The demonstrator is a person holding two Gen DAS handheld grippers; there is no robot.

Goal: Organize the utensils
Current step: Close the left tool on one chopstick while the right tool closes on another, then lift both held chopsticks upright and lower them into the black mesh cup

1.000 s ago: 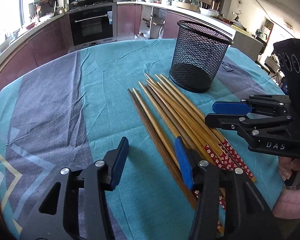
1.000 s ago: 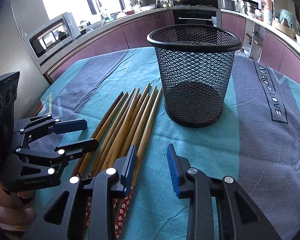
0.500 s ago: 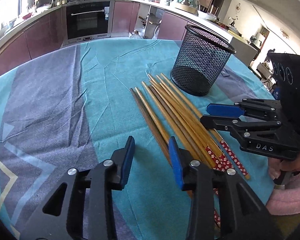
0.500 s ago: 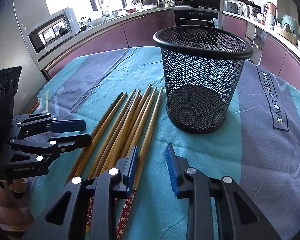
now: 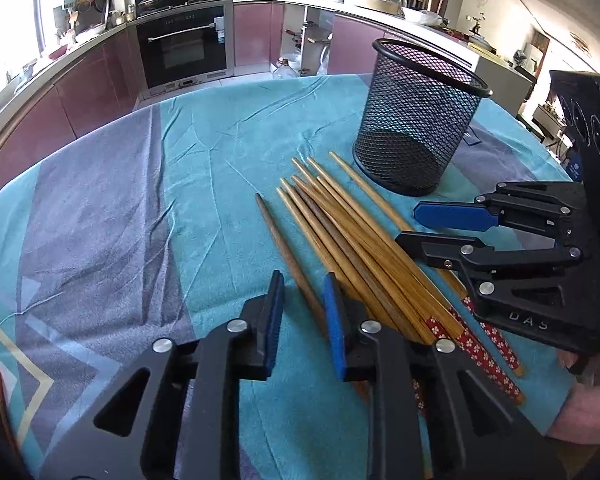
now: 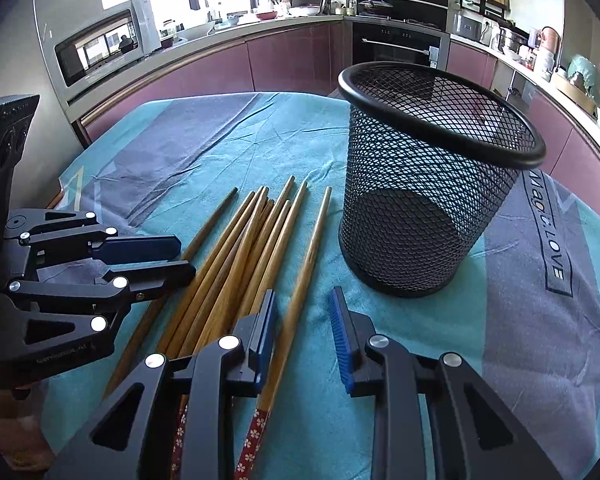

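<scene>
While both grippers closed in on the bundle over the last second, we observed three changes. First, the left gripper [image 5: 302, 312] narrowed its jaws from a wide gap to a moderate one. Second, it shifted until the dark chopstick [image 5: 284, 252] at the left edge of the bundle lay in line with that gap. Third, the right gripper [image 6: 304, 328] also narrowed slightly, and the rightmost chopstick [image 6: 304, 276] came to lie separated from the others, running just beside its left pad.

We judged that this marked the start of the first pick. No utensil had yet entered the mesh basket [image 6: 440, 184], which stood upright and empty on the teal tablecloth [image 5: 220, 152], just beyond the far tips of the chopsticks [image 5: 360, 240].

Gripper condition at this moment:

- Left gripper: partly open, holding nothing. The dark chopstick passed between and below its pads; we could not tell whether either pad touched it.
- Right gripper: partly open, holding nothing. Its left pad sat over the near, patterned ends of the bundle, and its right pad hung over bare cloth.

The chopsticks lay flat, fanned slightly, between the two grippers, with their decorated red ends nearest us.
</scene>
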